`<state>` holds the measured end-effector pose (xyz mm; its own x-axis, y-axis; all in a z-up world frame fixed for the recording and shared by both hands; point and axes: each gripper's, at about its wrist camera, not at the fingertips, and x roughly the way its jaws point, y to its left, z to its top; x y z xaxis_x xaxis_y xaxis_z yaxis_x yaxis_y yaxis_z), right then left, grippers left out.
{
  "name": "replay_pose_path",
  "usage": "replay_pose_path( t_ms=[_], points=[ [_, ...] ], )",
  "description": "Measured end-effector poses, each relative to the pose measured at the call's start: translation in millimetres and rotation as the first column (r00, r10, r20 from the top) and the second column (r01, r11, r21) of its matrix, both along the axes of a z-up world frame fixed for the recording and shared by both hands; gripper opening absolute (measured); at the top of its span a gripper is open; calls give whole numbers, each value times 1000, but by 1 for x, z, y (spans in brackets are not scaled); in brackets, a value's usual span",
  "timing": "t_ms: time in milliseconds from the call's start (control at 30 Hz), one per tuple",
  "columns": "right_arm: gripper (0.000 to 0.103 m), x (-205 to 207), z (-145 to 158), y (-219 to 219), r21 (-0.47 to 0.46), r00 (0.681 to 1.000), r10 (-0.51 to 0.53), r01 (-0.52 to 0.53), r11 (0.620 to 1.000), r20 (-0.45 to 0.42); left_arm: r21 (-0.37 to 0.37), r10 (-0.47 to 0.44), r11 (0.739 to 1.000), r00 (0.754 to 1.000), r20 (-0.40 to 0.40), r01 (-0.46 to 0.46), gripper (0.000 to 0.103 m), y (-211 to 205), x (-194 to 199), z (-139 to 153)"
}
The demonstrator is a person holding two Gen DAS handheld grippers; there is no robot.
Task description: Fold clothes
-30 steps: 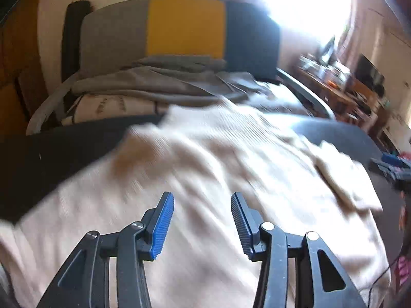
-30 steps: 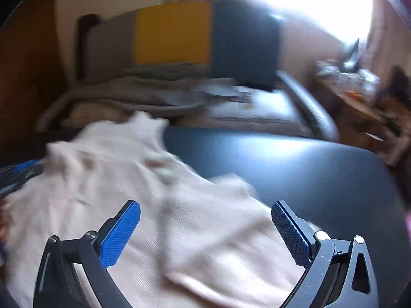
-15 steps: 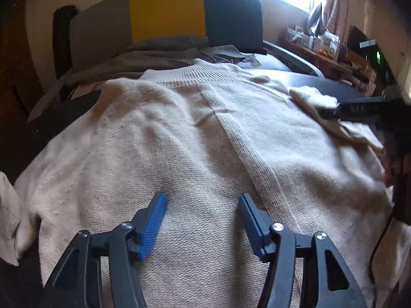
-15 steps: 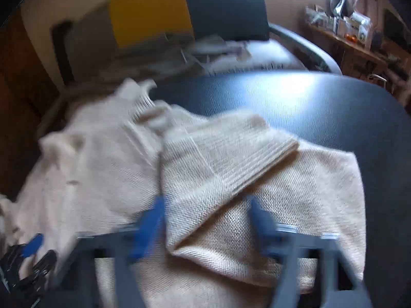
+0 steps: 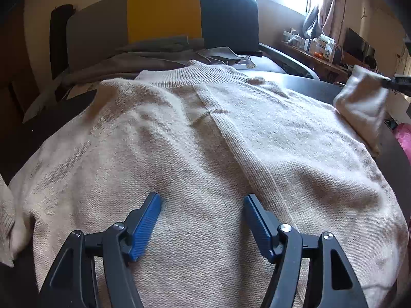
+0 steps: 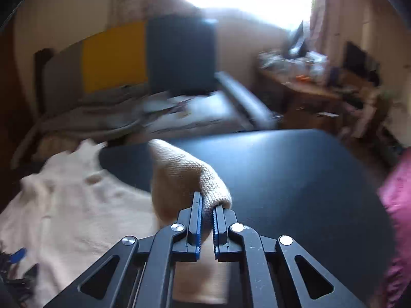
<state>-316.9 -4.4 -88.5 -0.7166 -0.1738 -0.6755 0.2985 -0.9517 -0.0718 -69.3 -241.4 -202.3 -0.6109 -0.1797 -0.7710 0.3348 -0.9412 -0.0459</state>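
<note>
A beige knit sweater [image 5: 205, 138] lies spread over the dark table [image 5: 308, 87], collar toward the far chair. My left gripper [image 5: 201, 200] hovers low over its lower middle, jaws still opening, with only the flat knit under them and nothing pinched. In the right wrist view my right gripper [image 6: 207, 205] is shut on the sweater's sleeve [image 6: 179, 174], which rises off the table in a fold. That lifted sleeve [image 5: 362, 102] shows at the right edge of the left wrist view, and the left gripper [image 6: 15, 259] shows at the lower left of the right wrist view.
A chair with grey, yellow and dark blue back panels [image 5: 164, 12] stands behind the table, with grey clothes [image 5: 143, 59] piled on its seat. A cluttered wooden shelf [image 5: 316, 48] stands at the right. Pink cloth [image 6: 398, 205] lies off the table's right edge. Bare tabletop [image 6: 295, 179] lies right of the sweater.
The right gripper came down over the sleeve, shut on it and lifted it to the right. The left gripper's jaws widened as it settled lower over the sweater.
</note>
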Motion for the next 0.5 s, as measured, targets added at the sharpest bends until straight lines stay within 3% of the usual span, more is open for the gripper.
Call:
replay_pose_path(
  t_ms=[133,233,367,400,500],
  points=[
    [5,-20,6,67,76,990,-141,142,987,-20,-6,-2,1000,1000,4,2,69,0,-3,-1],
    [5,-31,-6,115,136,967,-255,254,958,-13,-13,-1,1000,1000,7,1,69,2,-3,-1],
    [6,-36,-39,181,116,925,-369,358,926,88,-19,1,1000,1000,10,-1,69,3,-3,-2],
    [14,-35,-46,196,96,912,-392,383,919,119,-20,2,1000,1000,11,-2,70,3,-2,-2],
    [57,-23,-57,236,21,856,-479,484,875,193,-23,3,1000,1000,12,-2,70,4,-2,-2]
  ],
)
